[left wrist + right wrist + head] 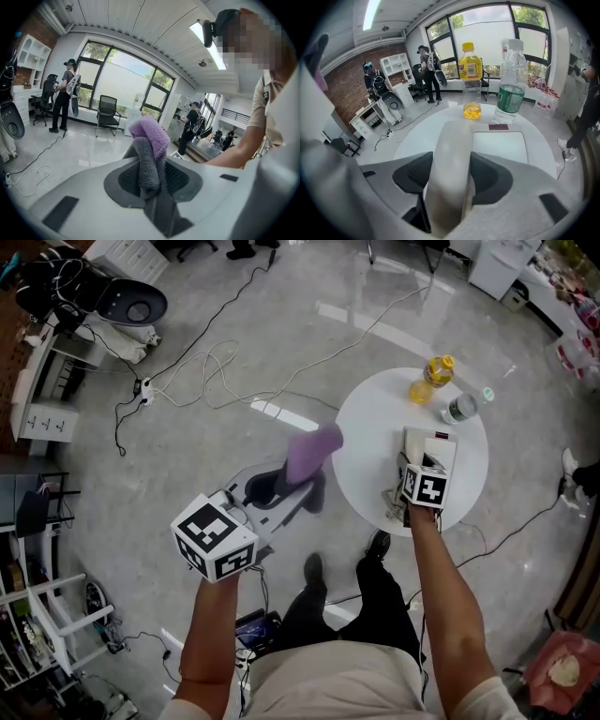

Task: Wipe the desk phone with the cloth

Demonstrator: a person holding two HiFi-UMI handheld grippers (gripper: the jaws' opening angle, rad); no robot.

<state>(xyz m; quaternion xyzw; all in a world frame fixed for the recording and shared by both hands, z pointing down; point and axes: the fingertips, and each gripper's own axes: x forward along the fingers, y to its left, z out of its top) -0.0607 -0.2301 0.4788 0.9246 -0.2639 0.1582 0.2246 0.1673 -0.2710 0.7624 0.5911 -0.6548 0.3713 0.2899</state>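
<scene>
The desk phone point(433, 441) is a white set lying on the round white surface point(367, 427), towards its near half. In the right gripper view its flat pale body point(500, 146) carries a small dark red strip at the far edge; any print on the strip is too small to read. The phone's handset point(452, 140) stands up between the jaws of the right claw point(449, 180), which is clenched on it from both sides, just above the phone body. In the head view that right claw point(418, 463) sits over the phone's near end.

The cloth point(315, 450) is off the surface, out over the floor to its left. It is purple on one face and grey on the other point(149, 140), and the left claw point(151, 176) is clamped on its grey lower part, with the purple end bunched above the jaws. From above, the left claw point(279, 487) points towards the surface's edge.

Behind the phone stand two bottles close together. One has a yellow cap and a yellow label with red print point(470, 70) that cannot be read, and holds a little yellow liquid at the bottom point(427, 381). The other is a clear bottle point(510, 84) with a white cap and a green label, also unreadable; it shows nearer the surface's right rim point(459, 407).

Cables point(202, 371) trail over the grey floor.
</scene>
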